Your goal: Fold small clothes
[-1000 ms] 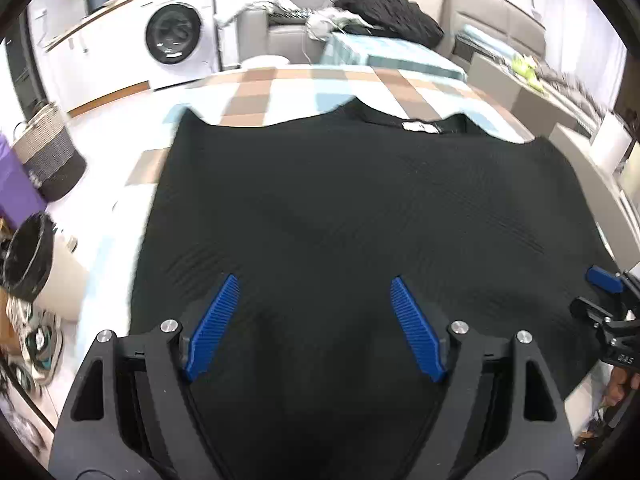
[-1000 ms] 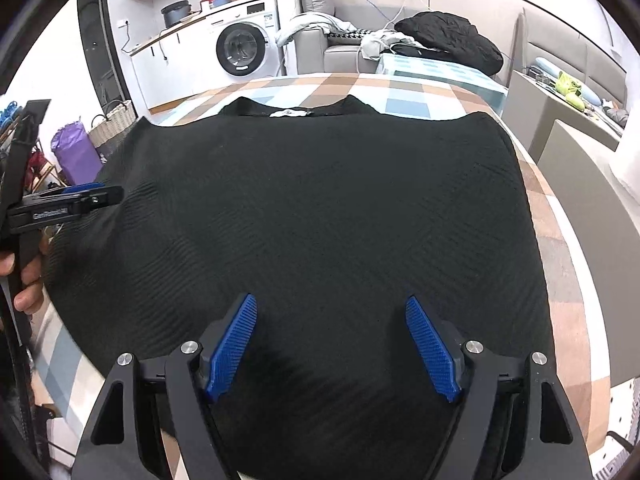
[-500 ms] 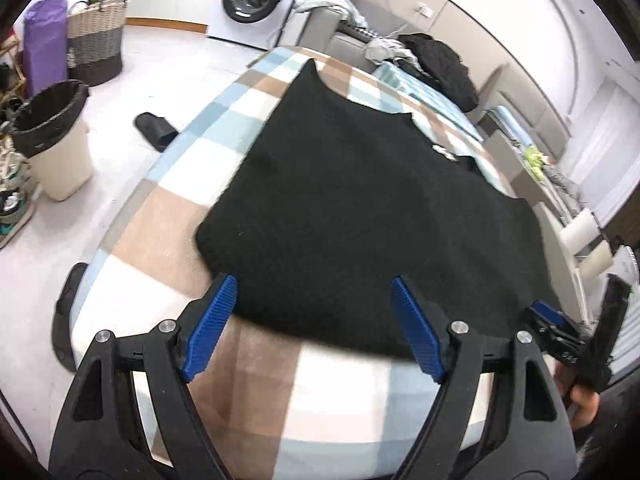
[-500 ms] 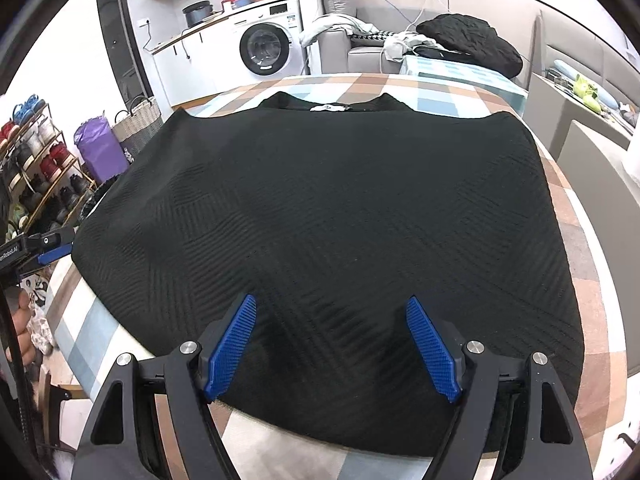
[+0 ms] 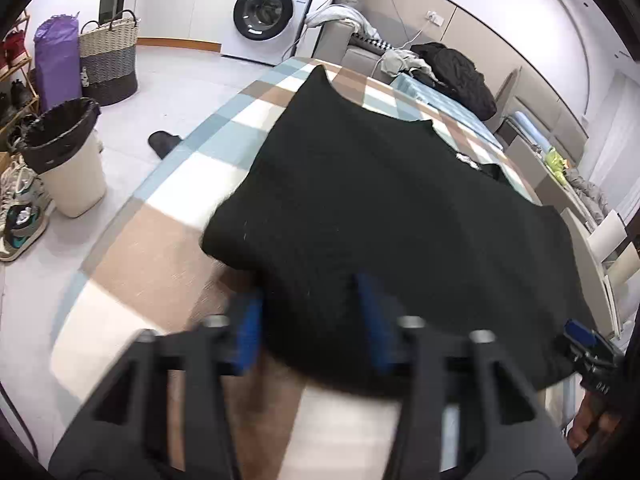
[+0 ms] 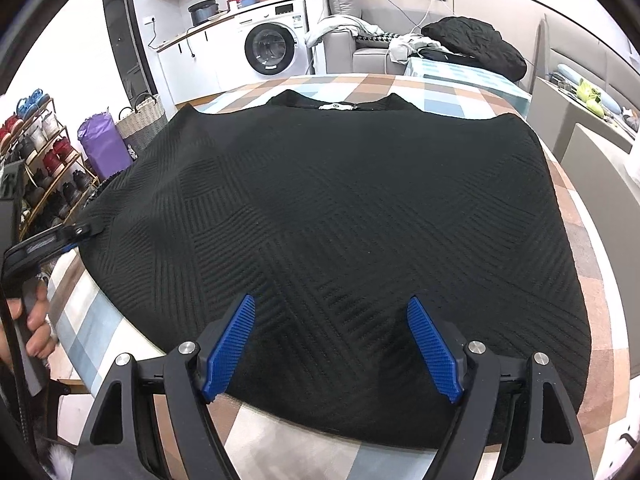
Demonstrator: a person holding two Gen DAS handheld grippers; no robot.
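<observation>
A black knit sweater [image 6: 340, 208] lies flat, neck label at the far side, on a table with a checked cloth [image 6: 592, 248]. My left gripper [image 5: 310, 320] is at the sweater's [image 5: 380, 200] near left corner. Its blurred blue pads are closing, and the hem fills the gap between them. In the right wrist view the left gripper [image 6: 80, 232] touches that corner at the left edge. My right gripper [image 6: 332, 344] hovers open over the near hem, right of the middle, with nothing pinched. The right gripper's tip [image 5: 580, 336] shows at the lower right of the left wrist view.
On the floor left of the table stand a lined bin [image 5: 64, 156], a woven basket [image 5: 108, 60], a slipper [image 5: 162, 142] and a shoe rack [image 6: 44, 160]. Behind are a washing machine [image 5: 264, 12] and a sofa with piled clothes [image 6: 472, 44]. A grey chair [image 6: 600, 168] stands at the right.
The left gripper swung from above the sweater's middle to its near left corner, then narrowed its jaws around the hem. The right gripper stayed open and hardly moved.
</observation>
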